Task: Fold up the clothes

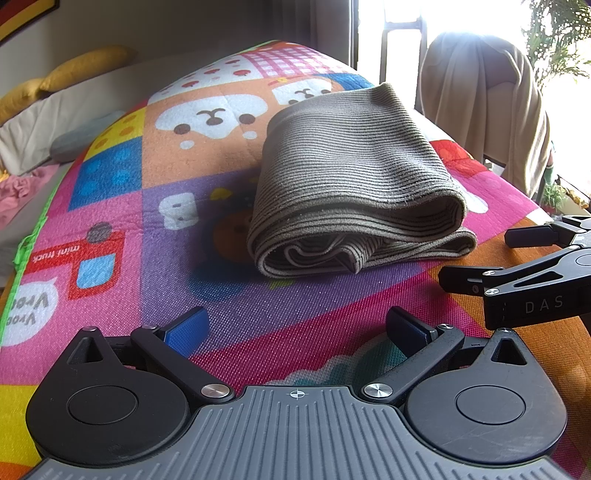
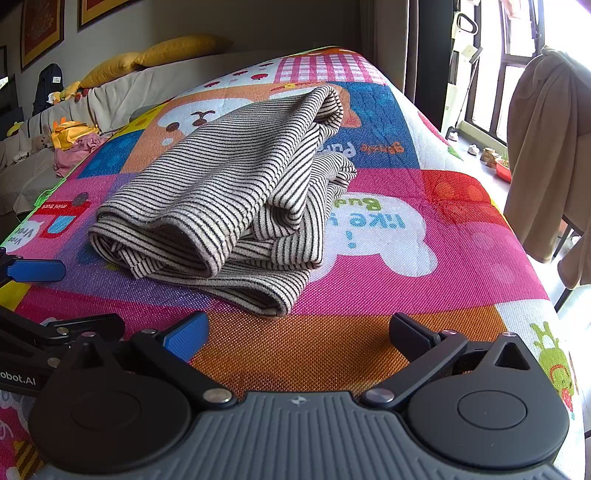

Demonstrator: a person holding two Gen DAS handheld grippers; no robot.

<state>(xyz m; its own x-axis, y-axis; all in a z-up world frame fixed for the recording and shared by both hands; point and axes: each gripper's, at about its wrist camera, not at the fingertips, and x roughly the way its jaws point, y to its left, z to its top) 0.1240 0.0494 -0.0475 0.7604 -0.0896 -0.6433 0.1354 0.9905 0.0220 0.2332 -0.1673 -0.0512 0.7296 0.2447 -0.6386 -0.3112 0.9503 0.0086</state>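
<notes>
A brightly printed cartoon play mat (image 1: pixel 122 206) covers the work surface, its patchwork of pink, purple, orange and blue squares carrying bear faces, a "mini truck" drawing and speech bubbles. Behind it stands a sofa under a pale cover (image 2: pixel 122 92) with yellow cushions (image 2: pixel 177 50), a heap of pink and yellow cloth (image 2: pixel 75 142) on its seat, and framed pictures (image 2: pixel 40 31) hang on the wall above. To the right, a beige garment (image 1: pixel 487 107) hangs over a chair back before a sunlit window (image 2: pixel 517 33). Nothing lies between either gripper and the clothing. A striped garment (image 2: pixel 221 199), cream with fine dark stripes, sits folded near the middle of the mat in a thick, loose bundle; its rolled edges face the cameras, and in the right wrist view uneven layers spill out along its right side. The left gripper (image 1: pixel 295 328) hovers low over the mat just short of the bundle, its blue-padded fingers (image 1: pixel 188 326) spread wide and holding nothing. The right gripper (image 2: pixel 295 336) is beside it, fingers likewise spread apart and empty, touching neither the garment nor the other tool.
</notes>
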